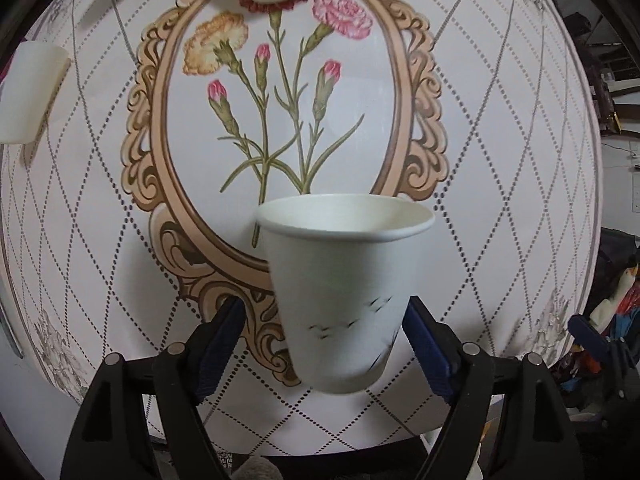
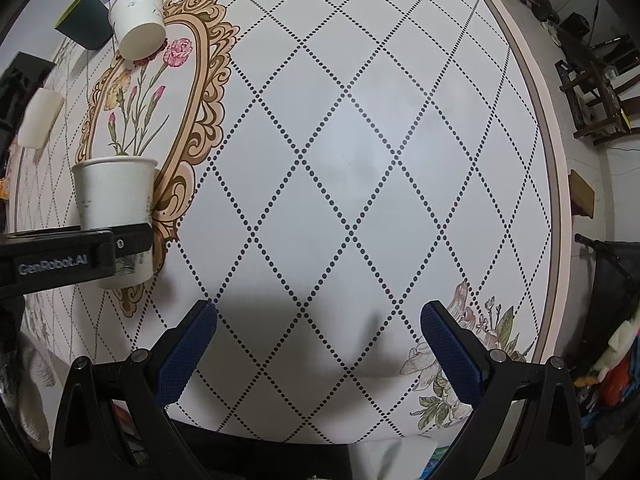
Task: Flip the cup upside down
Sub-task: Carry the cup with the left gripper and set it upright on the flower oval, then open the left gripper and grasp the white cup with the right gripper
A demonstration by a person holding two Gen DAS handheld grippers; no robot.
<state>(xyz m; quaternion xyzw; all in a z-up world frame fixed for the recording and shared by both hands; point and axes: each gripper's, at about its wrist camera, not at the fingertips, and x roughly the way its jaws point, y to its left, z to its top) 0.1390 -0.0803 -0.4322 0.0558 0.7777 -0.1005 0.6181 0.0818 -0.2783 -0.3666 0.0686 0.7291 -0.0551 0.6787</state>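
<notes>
Standing upright between left hand-held gripper (image 1: 324,344) fingers, paper cup (image 1: 344,288), overturned cup (image 2: 138,22) beyond

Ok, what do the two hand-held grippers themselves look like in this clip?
Both match: the left hand-held gripper and right hand-held gripper have glossy black plastic arms with silver pivot pins and dark blue textured pads. The right view shows the left unit's black side bearing a pale "GenRobot.AI" marking. No cables or sleeves show.

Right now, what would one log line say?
left gripper: around upright paper cup, grip unclear | right gripper: open, empty | flip: not done
</notes>
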